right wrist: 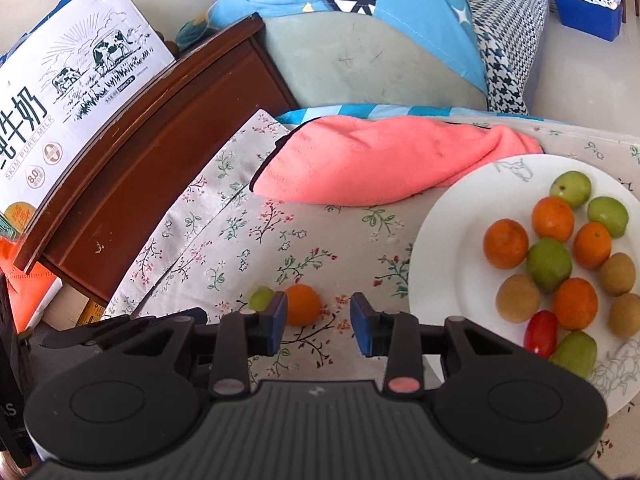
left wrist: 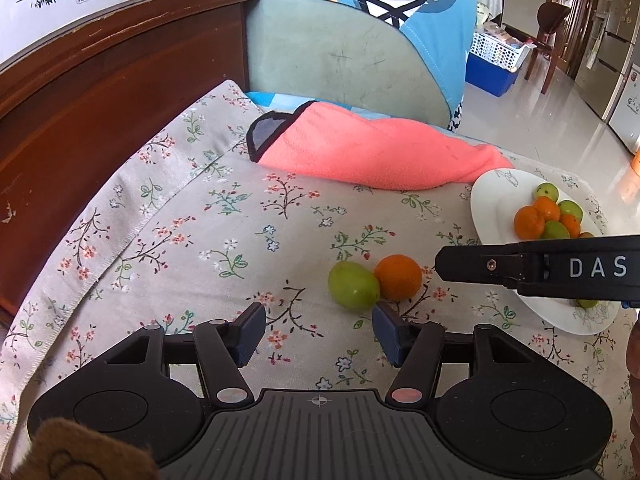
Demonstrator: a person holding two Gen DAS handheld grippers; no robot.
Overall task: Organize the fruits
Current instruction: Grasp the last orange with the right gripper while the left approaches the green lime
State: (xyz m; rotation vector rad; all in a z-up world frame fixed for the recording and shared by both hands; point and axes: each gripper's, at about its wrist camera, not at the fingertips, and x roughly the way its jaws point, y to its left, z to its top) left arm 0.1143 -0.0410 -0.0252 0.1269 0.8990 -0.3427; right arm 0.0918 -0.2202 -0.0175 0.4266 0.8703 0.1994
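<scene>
Fruits: 1 green fruit (left wrist: 353, 290) touching 1 orange (left wrist: 398, 277) on the floral-clothed bench (left wrist: 200, 240), left of the plate (left wrist: 496, 204). Left tongs (left wrist: 319, 333), released and empty, sit nearest; right tongs (right wrist: 319, 322) also empty.

- A smooth, oval green fruit (left wrist: 353, 285) and a round orange citrus fruit (left wrist: 399, 277) are seen lying side by side, touching, on the grey floral-print cloth (left wrist: 200, 232), apart from the plate.
- A round white plate (right wrist: 444, 248) with a faint line drawing at its rim is set on the same cloth, to the right of the loose pair.
- On the plate are gathered four orange citrus fruits (right wrist: 506, 243), four green fruits (right wrist: 549, 264), four brownish round fruits (right wrist: 518, 298) and one small red tomato-like fruit (right wrist: 541, 334), lying close together, many touching.
</scene>
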